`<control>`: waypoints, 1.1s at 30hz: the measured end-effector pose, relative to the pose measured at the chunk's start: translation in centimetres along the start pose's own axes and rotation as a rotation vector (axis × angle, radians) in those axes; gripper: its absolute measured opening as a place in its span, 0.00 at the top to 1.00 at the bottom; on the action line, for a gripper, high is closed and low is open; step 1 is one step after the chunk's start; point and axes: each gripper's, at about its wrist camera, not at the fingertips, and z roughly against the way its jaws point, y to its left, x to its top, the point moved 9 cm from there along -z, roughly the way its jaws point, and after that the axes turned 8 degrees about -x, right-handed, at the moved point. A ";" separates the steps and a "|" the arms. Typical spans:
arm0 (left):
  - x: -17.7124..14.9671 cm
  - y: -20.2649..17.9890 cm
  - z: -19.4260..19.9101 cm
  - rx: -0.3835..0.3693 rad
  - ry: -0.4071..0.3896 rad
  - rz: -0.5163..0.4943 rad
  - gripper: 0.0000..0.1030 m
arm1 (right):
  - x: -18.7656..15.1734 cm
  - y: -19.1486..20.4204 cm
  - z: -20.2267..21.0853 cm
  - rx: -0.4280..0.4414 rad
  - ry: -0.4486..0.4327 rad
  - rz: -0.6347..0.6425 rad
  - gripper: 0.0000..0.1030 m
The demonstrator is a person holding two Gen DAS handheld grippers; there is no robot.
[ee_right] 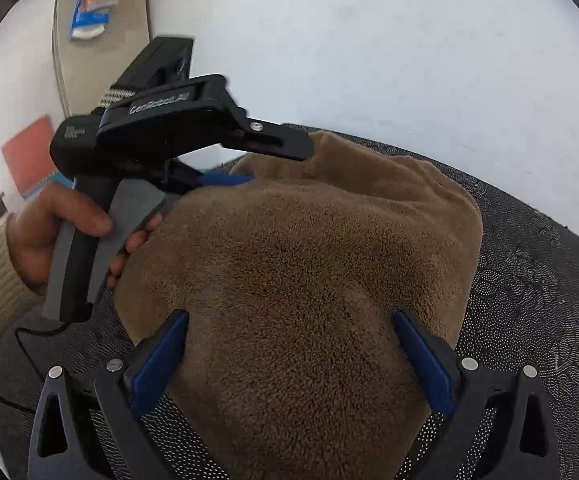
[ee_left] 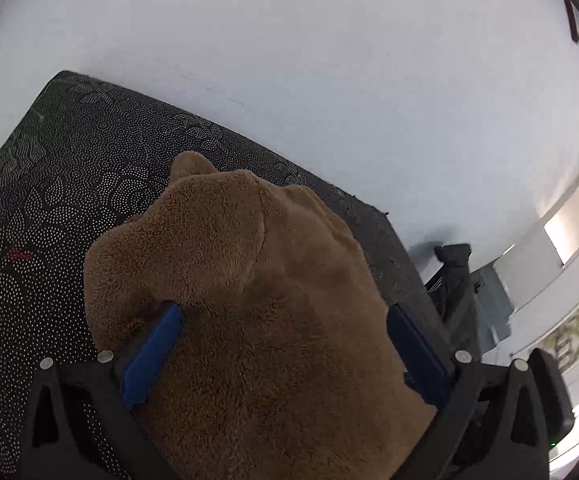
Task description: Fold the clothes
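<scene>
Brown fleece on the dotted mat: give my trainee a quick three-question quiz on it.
1. True or false: the brown fleece lies flat in a single layer on the dotted mat.
2. Which hand shows in the right wrist view? A) left B) right
3. Fill in: the fingers of the left gripper and the right gripper stand ____ either side of the fleece.

Key: 1 false, it is bunched in a mound; 2 A; 3 open.
</scene>
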 end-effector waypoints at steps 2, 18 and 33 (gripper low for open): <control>0.0 0.1 0.0 -0.012 0.000 0.015 0.01 | -0.2 0.2 -0.2 -0.021 0.000 0.014 0.01; -0.3 7.1 7.2 -0.144 -0.067 0.506 0.01 | -0.7 0.5 -0.6 0.018 -0.004 -0.004 0.01; -2.0 6.4 0.3 -0.092 0.266 0.445 0.00 | -1.4 0.5 -0.2 0.005 -0.006 0.000 0.01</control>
